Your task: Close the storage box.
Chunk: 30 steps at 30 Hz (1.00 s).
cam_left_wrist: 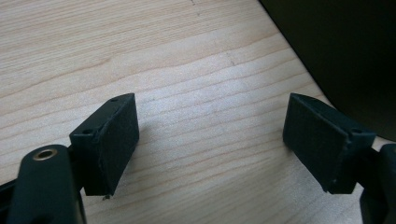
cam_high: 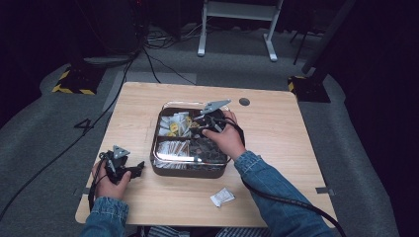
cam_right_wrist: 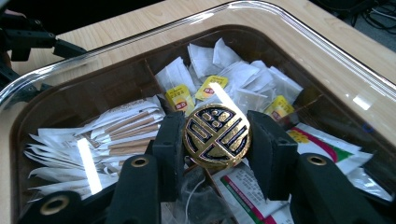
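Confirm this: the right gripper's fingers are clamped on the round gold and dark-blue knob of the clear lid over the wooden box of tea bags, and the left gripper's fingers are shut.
One error: the left gripper has its fingers wide apart over bare wooden table, as the left gripper view shows. The right gripper does clamp the round gold and dark-blue knob.

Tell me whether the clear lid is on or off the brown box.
On. The clear lid spans the brown compartment box, reflecting light; right tongs grip its round gold-and-black knob.

The high view looks down on the table [cam_high: 276, 128]; gripper views sit close, sharing its box [cam_high: 163, 168].
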Available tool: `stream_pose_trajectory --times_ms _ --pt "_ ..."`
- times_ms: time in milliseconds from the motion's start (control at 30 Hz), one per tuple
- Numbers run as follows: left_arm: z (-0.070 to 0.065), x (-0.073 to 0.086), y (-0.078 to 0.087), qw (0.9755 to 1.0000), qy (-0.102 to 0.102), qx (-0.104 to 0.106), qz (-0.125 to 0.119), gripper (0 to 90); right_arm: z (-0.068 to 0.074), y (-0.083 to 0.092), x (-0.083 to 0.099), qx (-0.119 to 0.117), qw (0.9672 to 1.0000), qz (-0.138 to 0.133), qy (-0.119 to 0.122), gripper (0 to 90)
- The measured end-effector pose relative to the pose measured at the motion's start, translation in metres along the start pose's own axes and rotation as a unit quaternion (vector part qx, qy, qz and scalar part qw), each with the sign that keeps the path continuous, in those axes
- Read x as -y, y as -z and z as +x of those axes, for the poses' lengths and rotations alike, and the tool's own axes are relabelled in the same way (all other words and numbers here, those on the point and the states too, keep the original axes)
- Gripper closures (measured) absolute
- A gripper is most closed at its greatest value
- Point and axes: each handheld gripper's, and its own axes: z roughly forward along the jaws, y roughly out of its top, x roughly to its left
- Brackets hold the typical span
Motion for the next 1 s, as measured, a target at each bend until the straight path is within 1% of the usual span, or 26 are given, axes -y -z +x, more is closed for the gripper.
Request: stream_pose_trajectory --times_ms 200,267,400,533,767,1000 --pt "0.0 0.0 0.0 1.0 -0.001 0.0 0.001 18.9 0.003 -0.013 0.003 -0.005 1.0 0.002 -0.005 58.8" --pt "0.0 0.0 0.0 1.0 0.0 0.0 0.0 18.9 0.004 -0.017 0.004 -0.004 1.0 0.005 -0.004 58.8" --pt "0.0 0.0 0.0 1.0 0.001 0.001 0.001 18.8 0.006 -0.021 0.006 0.0 0.9999 0.01 0.001 58.8" --pt "0.0 0.0 0.0 1.0 0.001 0.001 0.001 18.7 0.006 -0.025 0.007 0.0 0.9999 0.012 -0.001 58.8" --pt "0.0 0.0 0.0 1.0 0.001 0.0 0.001 18.7 0.008 -0.028 0.011 -0.005 0.9999 0.013 -0.005 58.8" --pt "0.0 0.0 0.0 1.0 0.001 0.0 0.001 18.7 0.006 -0.028 0.013 -0.005 0.9999 0.013 -0.008 58.8"
